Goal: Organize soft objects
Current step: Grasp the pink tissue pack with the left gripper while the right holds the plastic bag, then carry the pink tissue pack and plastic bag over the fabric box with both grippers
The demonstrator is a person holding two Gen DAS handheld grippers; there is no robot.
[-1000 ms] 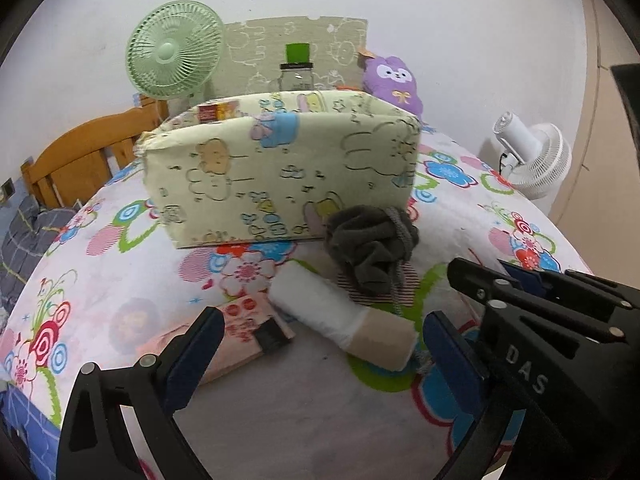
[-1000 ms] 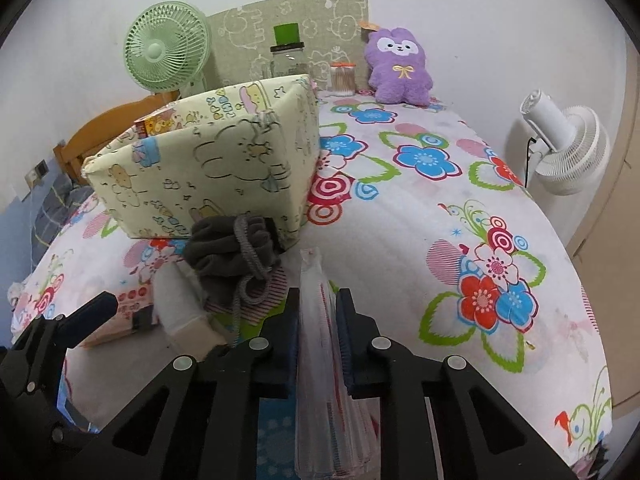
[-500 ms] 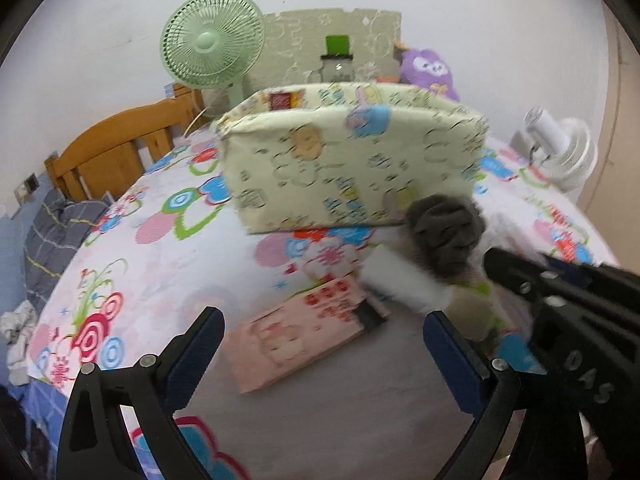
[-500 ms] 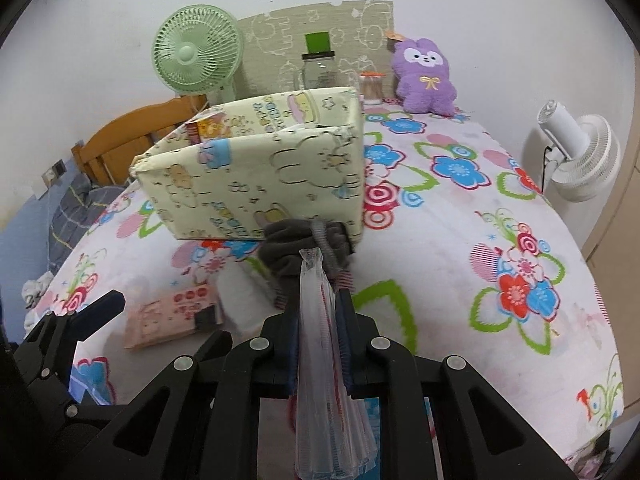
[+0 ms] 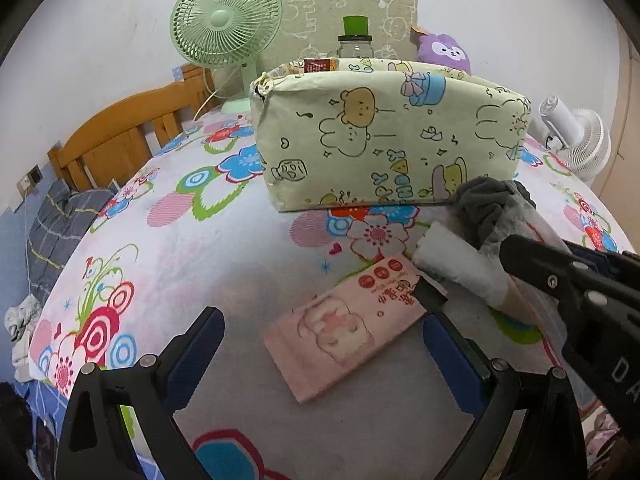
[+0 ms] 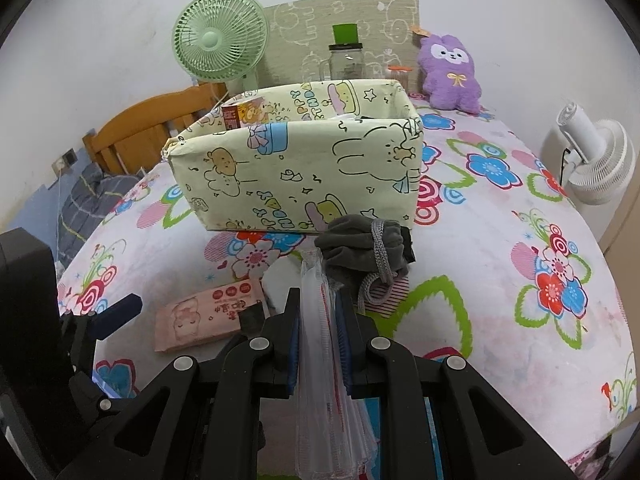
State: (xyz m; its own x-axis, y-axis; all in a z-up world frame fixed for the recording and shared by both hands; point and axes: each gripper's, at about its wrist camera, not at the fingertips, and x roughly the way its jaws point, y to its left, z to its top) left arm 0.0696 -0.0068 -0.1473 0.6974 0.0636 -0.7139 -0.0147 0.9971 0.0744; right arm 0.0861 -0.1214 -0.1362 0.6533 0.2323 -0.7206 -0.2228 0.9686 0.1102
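A flower-printed bed cover carries all items. A cartoon-printed fabric bin stands upright toward the far side of the cover, open at the top; a small red carton is seen inside at its left end.

The right gripper is closed narrowly on a clear plastic bag with red lines; the pads are pressed against both faces of the bag, which stands edgewise between them and hangs down below the jaws.

The left gripper is spread wide and holds nothing. A pink tissue packet lies flat on the cover between its fingers, not touched by either pad.

A grey drawstring pouch lies against the bin's near wall at its right corner. A white roll lies just beside the pouch, tilted, its near end hidden behind the right gripper in the left wrist view.

Along the far edge are noted a green fan, a glass jar with green lid and a purple plush. A white fan stands off the right edge.
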